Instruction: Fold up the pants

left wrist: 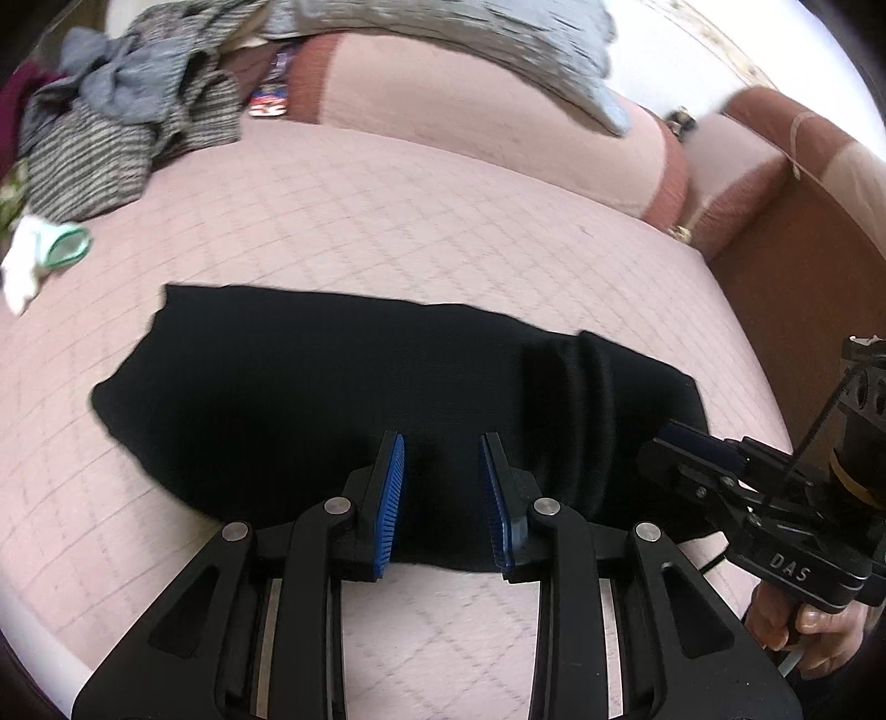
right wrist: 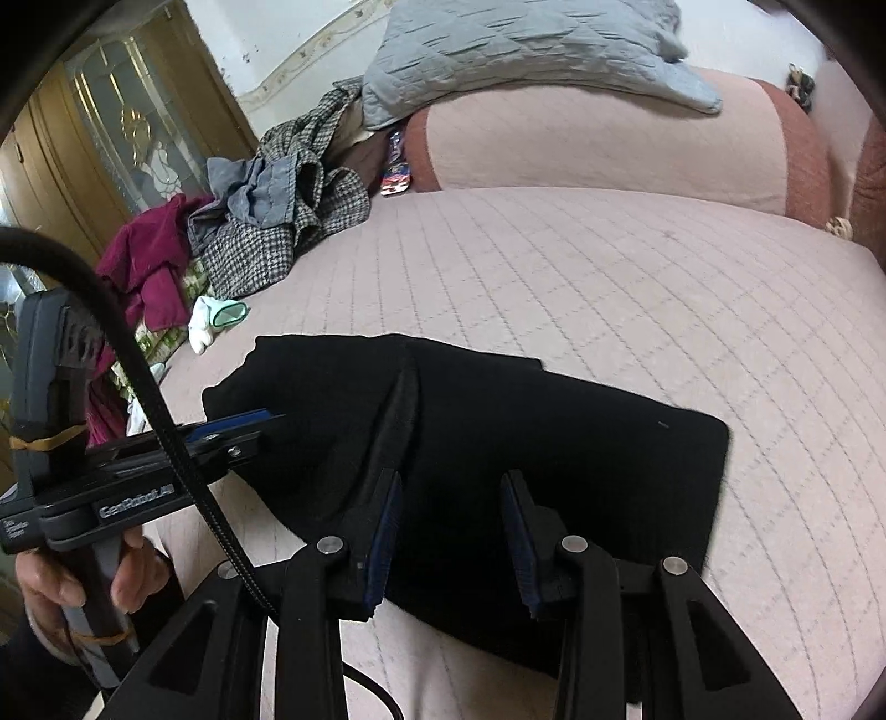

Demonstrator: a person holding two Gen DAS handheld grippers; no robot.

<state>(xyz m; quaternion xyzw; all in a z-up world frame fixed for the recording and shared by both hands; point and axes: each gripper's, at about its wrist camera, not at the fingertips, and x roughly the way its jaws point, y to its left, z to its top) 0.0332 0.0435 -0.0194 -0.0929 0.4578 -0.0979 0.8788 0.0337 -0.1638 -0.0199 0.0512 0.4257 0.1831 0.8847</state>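
**Folded black pants on a quilted bed, both grippers poised over the near edge**

The black pants (left wrist: 354,387) are seen folded into a compact, roughly rectangular stack on the pink quilted bed (left wrist: 421,221). The near edge of the stack lies close to the near side of the bed; a raised fold ridge crosses the stack toward its right end. Broad bare quilt is left beyond and to the right of the pants. To the far left the room is bounded by a heap of checked and grey clothing (right wrist: 277,221), with a white and green sock (right wrist: 213,318) lying just before it. Along the back the bed is bounded by a pink bolster (right wrist: 581,144) and a grey quilted pillow (right wrist: 515,50).

The left gripper (left wrist: 443,448) is held over the near edge of the pants, its blue-padded fingers (left wrist: 390,487) parted by a moderate gap; no cloth is pinched between them. The right gripper (right wrist: 451,487) is placed likewise, with its fingers parted and nothing gripped. Whether any fingertip touches the cloth cannot be told.
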